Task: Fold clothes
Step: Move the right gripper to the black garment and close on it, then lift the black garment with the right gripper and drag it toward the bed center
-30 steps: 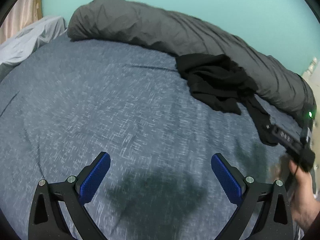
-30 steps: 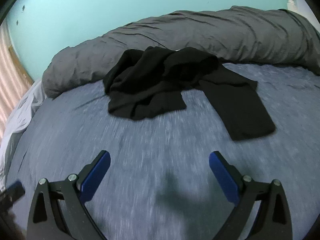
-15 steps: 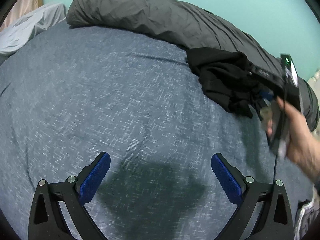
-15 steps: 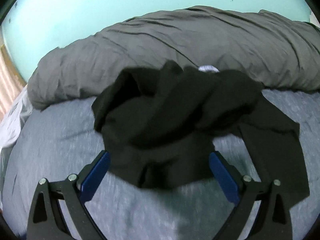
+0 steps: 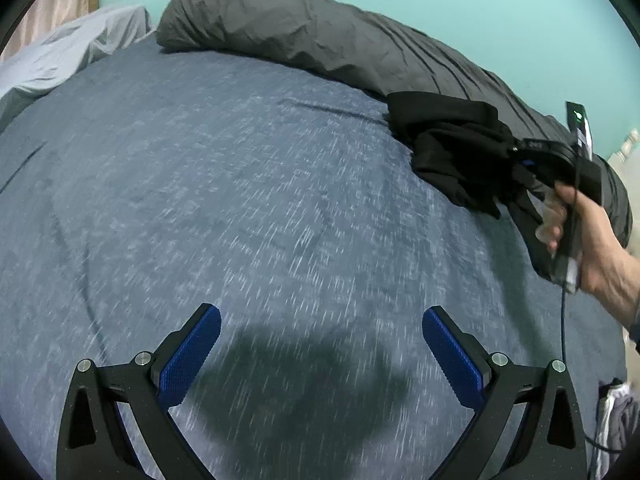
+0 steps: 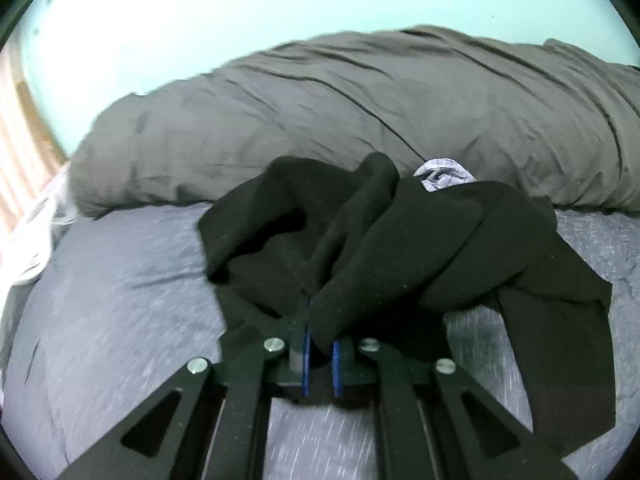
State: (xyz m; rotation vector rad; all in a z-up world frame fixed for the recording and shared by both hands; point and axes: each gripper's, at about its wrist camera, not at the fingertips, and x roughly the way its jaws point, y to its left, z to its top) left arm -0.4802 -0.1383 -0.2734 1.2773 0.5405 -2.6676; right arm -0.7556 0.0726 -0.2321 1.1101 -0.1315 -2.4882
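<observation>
Two grippers are in play over a blue-grey bedspread [image 5: 248,184]. The right gripper [image 6: 320,354] has just been closing and now has its blue pads pinched onto a fold of the black garment [image 6: 400,240], the cloth bunched between them. That garment lies crumpled at the far side of the bed, its heap touching the long grey duvet roll [image 6: 360,100] against the wall, with one flat panel trailing off to the right. A scrap of pale patterned fabric [image 6: 444,174] shows just behind the heap.

The left gripper [image 5: 320,356] hangs over bare bedspread, well apart from the garment, its fingers [image 5: 192,354] spread wide and holding nothing — free, by the look of it, to take a second corner. In the left view the person's hand [image 5: 600,244] can be seen on the right tool's handle.

Judgement: the grip is taken near the heap's front edge so the piece can be drawn out onto the open bed for spreading; folding proper has not begun. Risk — a bunched pinch may lift several layers together.
</observation>
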